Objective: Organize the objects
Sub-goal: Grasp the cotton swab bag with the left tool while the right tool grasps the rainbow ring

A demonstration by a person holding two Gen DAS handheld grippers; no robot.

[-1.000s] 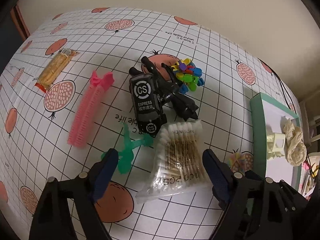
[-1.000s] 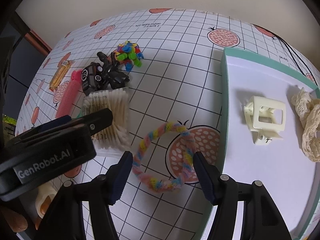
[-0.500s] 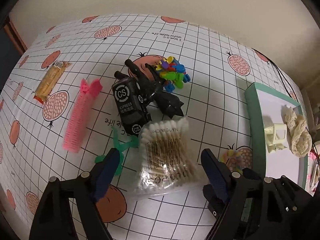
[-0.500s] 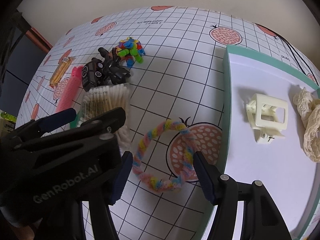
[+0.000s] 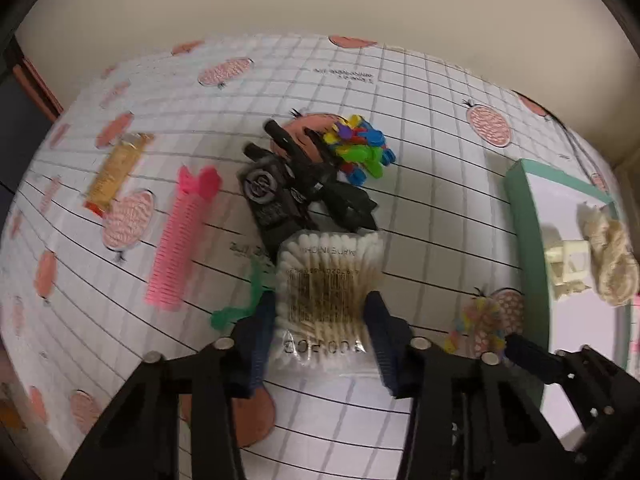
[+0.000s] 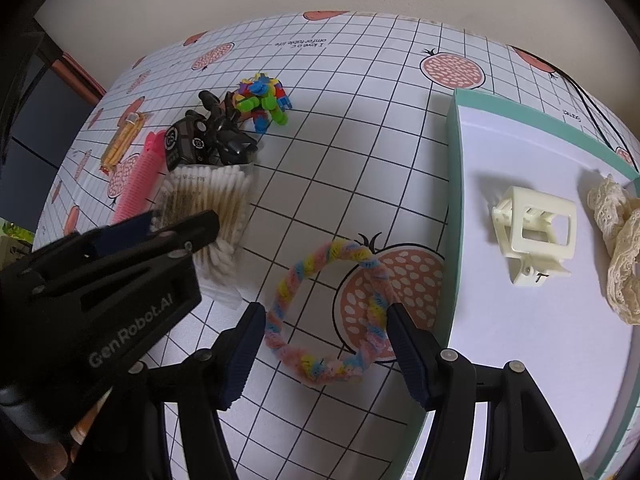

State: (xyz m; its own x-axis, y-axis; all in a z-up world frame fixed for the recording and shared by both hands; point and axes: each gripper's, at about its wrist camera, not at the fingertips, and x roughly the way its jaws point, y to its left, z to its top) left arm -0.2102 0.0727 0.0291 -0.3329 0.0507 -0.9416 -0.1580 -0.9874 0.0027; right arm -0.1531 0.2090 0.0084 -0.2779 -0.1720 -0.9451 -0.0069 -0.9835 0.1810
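Note:
A clear pack of cotton swabs [image 5: 328,276] lies on the checked tablecloth, and my left gripper [image 5: 318,320] is shut on its near half, one blue pad against each side. From the right wrist view the same pack [image 6: 208,196] shows under the left gripper [image 6: 176,220]. A pastel twisted hair ring [image 6: 288,344] lies flat beside the teal-rimmed white tray [image 6: 454,200]. My right gripper [image 6: 326,320] stands open around the ring's near part. The tray holds a cream hair claw [image 6: 536,232] and a lace scrunchie [image 6: 624,248].
Behind the swabs sit a black toy car [image 5: 272,196], a black hair clip [image 5: 344,200] and a heap of colourful small clips [image 5: 360,148]. A pink hair roller [image 5: 180,240], a green clip [image 5: 240,308] and an orange packet [image 5: 114,172] lie to the left.
My left gripper has moved forward and its fingers have come together on the cotton swab pack. The right gripper has stayed open around the hair ring.

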